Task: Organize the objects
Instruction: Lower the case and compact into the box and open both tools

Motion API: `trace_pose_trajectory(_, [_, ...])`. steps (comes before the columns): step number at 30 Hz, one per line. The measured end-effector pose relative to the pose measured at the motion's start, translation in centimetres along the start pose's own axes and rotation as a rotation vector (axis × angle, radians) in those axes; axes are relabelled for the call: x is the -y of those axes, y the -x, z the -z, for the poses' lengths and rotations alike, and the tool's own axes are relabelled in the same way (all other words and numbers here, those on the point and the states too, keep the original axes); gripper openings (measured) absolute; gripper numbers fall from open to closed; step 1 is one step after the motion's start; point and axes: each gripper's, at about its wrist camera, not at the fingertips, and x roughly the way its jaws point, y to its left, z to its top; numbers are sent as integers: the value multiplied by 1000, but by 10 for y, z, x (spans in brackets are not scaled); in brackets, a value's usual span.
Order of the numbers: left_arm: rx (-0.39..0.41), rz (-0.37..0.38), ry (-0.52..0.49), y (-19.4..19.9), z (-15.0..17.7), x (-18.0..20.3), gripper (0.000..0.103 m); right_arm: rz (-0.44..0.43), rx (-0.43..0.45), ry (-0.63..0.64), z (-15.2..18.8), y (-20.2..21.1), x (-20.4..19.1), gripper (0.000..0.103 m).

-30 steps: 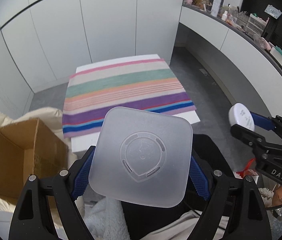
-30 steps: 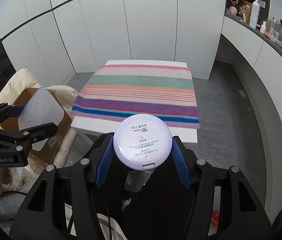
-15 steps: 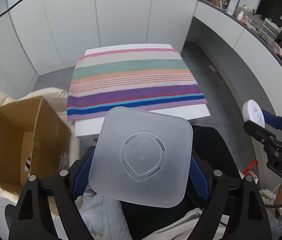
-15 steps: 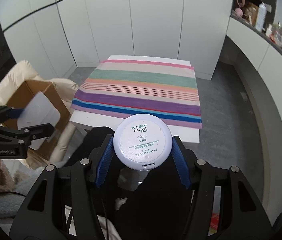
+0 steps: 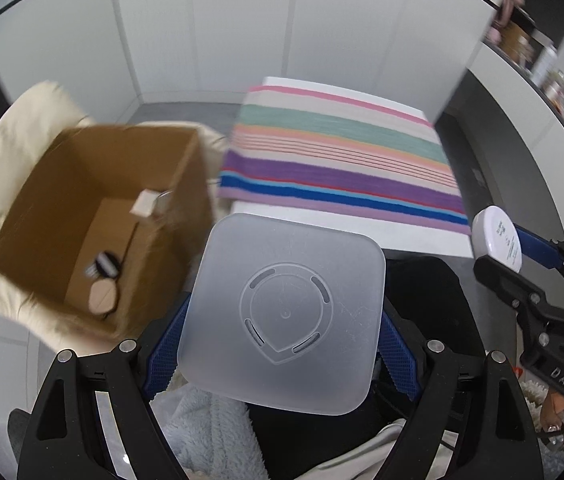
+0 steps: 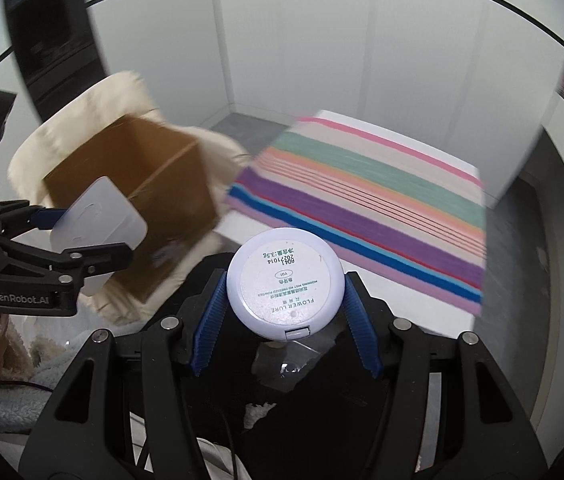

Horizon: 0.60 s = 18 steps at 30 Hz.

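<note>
Sitting between tool (image 6: 284, 316) fingers: compact (image 6: 284, 282)

Your two views are brightly and evenly lit, with soft, faint shadows and no clear light source. Motion blur smears the open brown cardboard box (image 5: 93, 216) and the striped multicoloured cloth (image 6: 370, 200), while the frosted square plastic lid (image 5: 282, 312) and the round white compact case (image 6: 285, 282) stay sharp. Fisheye distortion bends the white wall panels (image 5: 282, 20), and black vignetting rings your frame corners.
</note>
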Motion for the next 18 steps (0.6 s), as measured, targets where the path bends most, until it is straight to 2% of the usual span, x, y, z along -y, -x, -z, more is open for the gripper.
trace_pose_trajectory(11, [28,-124,219,15,31,-97,86,-188,-16,241,-35,-38,-110,60])
trace_pose_trajectory(18, [65,-179,268,17,26,-131,86,-220,-13,322,-57,-56,-149,60])
